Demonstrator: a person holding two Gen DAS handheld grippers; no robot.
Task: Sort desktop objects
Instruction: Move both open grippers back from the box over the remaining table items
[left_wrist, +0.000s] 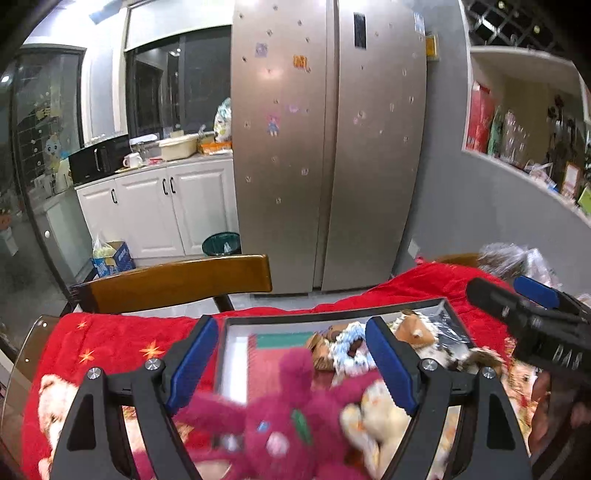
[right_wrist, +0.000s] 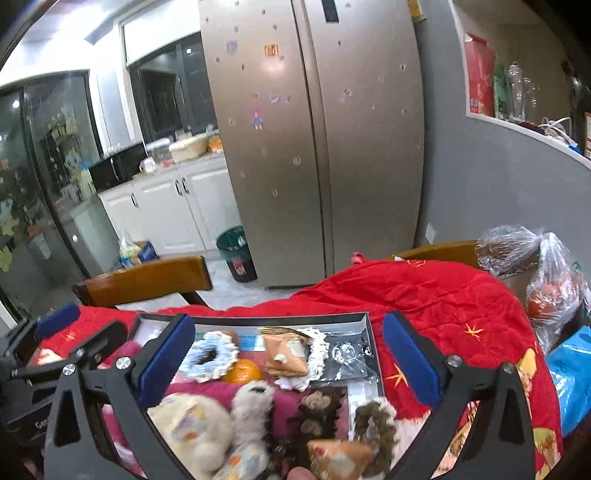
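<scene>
Looking along the left gripper (left_wrist: 291, 365): jaws spread, nothing clamped; pink plush (left_wrist: 280, 424) lies blurred below them, at the tray's (left_wrist: 332, 315) near edge on the red cloth (left_wrist: 110, 343). Right wrist view: right gripper (right_wrist: 288, 363) released, pads wide, over the tray holding scrunchies (right_wrist: 210, 356), an orange (right_wrist: 242, 371) and plush toys (right_wrist: 192, 428).

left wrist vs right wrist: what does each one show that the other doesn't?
Only the left wrist view: a magenta plush toy blurred between the open left tool, with the right tool at the frame's edge.

Only the right wrist view: an orange in the tray, and plastic bags on the table's far right.

Both: the dark-rimmed tray on the red cloth, the fridge, the wooden chair.
</scene>
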